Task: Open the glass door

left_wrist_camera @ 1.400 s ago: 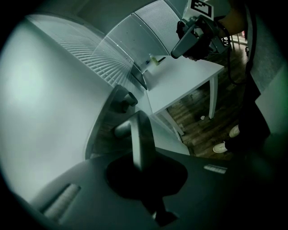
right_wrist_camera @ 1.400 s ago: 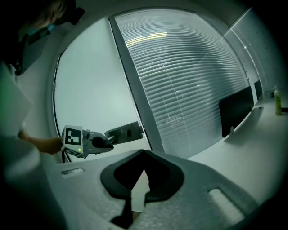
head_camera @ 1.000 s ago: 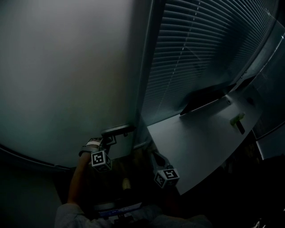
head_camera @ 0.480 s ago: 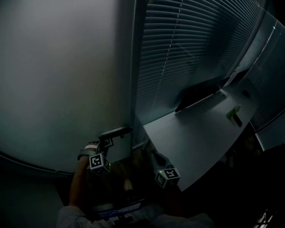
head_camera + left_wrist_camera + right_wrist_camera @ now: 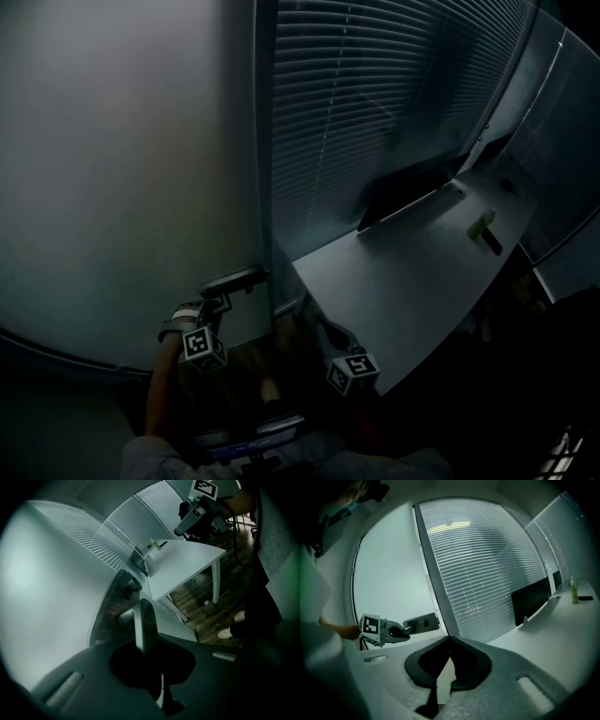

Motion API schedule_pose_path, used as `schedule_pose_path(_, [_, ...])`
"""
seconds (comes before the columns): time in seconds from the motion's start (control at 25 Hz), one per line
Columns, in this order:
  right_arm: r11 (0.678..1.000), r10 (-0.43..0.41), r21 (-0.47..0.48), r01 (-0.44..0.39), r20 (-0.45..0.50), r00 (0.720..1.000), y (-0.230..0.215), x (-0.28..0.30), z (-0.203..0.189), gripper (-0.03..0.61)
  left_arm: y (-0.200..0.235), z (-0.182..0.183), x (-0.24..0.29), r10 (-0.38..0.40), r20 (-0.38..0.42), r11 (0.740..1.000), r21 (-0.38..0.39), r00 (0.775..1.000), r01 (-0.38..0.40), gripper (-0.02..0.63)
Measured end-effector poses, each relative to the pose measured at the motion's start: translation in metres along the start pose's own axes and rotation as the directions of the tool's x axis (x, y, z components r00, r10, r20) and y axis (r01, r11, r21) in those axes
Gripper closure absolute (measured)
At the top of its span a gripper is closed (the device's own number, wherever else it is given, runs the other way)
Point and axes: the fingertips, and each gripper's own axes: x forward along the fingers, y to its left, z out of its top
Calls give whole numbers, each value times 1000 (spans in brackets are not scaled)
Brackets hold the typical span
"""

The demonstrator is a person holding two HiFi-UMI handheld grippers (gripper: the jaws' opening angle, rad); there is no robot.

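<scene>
The frosted glass door (image 5: 122,169) fills the left of the head view, its dark edge running down the middle. Its metal lever handle (image 5: 232,279) sticks out low on that edge. My left gripper (image 5: 217,300) is shut on the handle; in the left gripper view the lever (image 5: 143,625) lies between the jaws. My right gripper (image 5: 326,330) hangs to the right of the door, apart from it, beside the desk. In the right gripper view its jaws (image 5: 450,639) are shut with nothing in them, and the left gripper (image 5: 396,631) shows on the handle (image 5: 421,622).
A white desk (image 5: 403,281) stands close on the right with a dark monitor (image 5: 403,192) and a small bottle (image 5: 481,225) on it. Slatted blinds (image 5: 375,103) cover the glass wall behind. The floor is dark wood (image 5: 206,606); the person's shoes (image 5: 229,632) are near the desk leg.
In the head view the door edge and handle have shifted left. The left gripper has stayed shut on the handle and moved with it. The right gripper has hardly shifted.
</scene>
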Motion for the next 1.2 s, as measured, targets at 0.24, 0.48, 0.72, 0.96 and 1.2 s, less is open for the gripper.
schedule_pose_path(0.24, [1000,-19,-3,19,4,1000,-10,-16,-4,577,-6,3,-3,8,-2,1000,1,1000,-8,612])
schedule_pose_path(0.48, [999,-34,4,34,9,999,-18,-33,-6,577,-13,4,-8,1,-9,1000,10,1000,-1,612])
schedule_pose_path(0.72, [999,-44,8,44,10,999,-28,-48,-19,577,-23,4,-6,8,11,1000,22,1000,-8,612])
schedule_pose_path(0.96, [999,-51,17,51,14,999,-26,-74,-22,577,-26,11,-26,22,23,999,42,1000,-22,611])
schedule_pose_path(1.2, [998,-62,16,62,17,998,-26,-97,-28,577,-38,15,-35,13,38,999,52,999,-15,611])
